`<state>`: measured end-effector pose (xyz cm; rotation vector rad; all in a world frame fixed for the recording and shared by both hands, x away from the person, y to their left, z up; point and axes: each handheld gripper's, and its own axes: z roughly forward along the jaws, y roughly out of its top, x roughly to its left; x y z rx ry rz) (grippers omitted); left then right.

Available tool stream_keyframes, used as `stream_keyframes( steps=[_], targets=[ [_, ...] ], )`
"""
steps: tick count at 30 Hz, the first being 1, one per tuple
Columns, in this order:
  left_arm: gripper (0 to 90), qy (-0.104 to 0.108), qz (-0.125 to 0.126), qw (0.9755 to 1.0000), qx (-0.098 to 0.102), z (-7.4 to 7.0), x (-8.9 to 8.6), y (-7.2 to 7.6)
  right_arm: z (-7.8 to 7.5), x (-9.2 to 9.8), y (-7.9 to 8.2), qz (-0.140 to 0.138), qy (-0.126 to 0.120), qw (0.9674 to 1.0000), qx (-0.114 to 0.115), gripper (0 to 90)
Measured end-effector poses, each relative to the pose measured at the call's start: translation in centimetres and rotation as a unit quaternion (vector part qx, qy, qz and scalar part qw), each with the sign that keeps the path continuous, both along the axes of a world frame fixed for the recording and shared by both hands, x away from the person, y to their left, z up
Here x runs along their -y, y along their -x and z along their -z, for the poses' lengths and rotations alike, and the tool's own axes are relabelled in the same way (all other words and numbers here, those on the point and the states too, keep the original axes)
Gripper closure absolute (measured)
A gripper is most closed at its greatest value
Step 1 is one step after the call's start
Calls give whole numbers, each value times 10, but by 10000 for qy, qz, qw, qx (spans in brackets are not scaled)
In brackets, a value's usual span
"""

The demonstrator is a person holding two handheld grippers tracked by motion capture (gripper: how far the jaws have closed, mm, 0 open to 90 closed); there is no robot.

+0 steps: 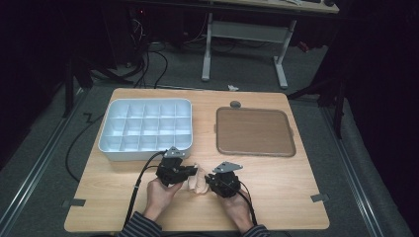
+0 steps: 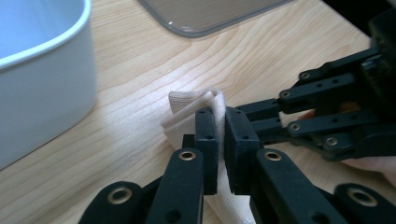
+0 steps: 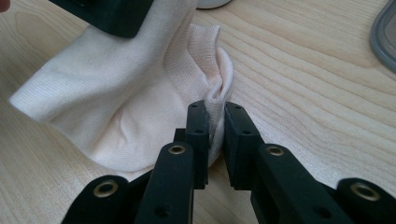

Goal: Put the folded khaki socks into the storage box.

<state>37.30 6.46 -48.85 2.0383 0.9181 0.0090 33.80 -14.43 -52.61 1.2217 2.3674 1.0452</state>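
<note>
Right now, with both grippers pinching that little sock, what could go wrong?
1. The right gripper pinches only a thin fold at the edge of the sock, so the fabric might slip out.
2. The left gripper also grips a narrow fold; pulling apart could stretch the sock.
3. The white compartment tray sits close, so a hand might bump it.

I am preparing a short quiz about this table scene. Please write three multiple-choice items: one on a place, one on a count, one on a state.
1. Where does the brown tray lie?
A. right of the white compartment box
B. inside that box
C. on the floor

2. How many compartments are in one row across the box?
A. two
B. five
C. nine

3. What grips the cream sock?
A. nothing
B. left hand-held gripper alone
C. both, with the right hand-held gripper

Answers: 1 A, the high view shows them side by side on the table; 2 B, five cells per row; 3 C, each gripper view shows its pads pinching cloth.
</note>
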Motion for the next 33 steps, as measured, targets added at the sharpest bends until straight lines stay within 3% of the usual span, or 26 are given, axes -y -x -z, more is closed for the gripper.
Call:
stream_keyframes(
  steps=[8,17,25,33],
  targets=[
    [849,14,54,10000,1,-1,2,-1,0,-1,-3,-62,-11,10000,-3,812],
    [849,-166,300,9993,140,-4,13,-4,1,-1,-5,-106,-45,9999,-12,812],
    [849,-105,311,9994,137,-3,14,-8,2,-1,-7,-127,-121,9998,-32,813],
    [849,-176,397,9989,177,-3,20,-11,1,-5,-10,-190,-62,9998,-15,813]
  ],
)
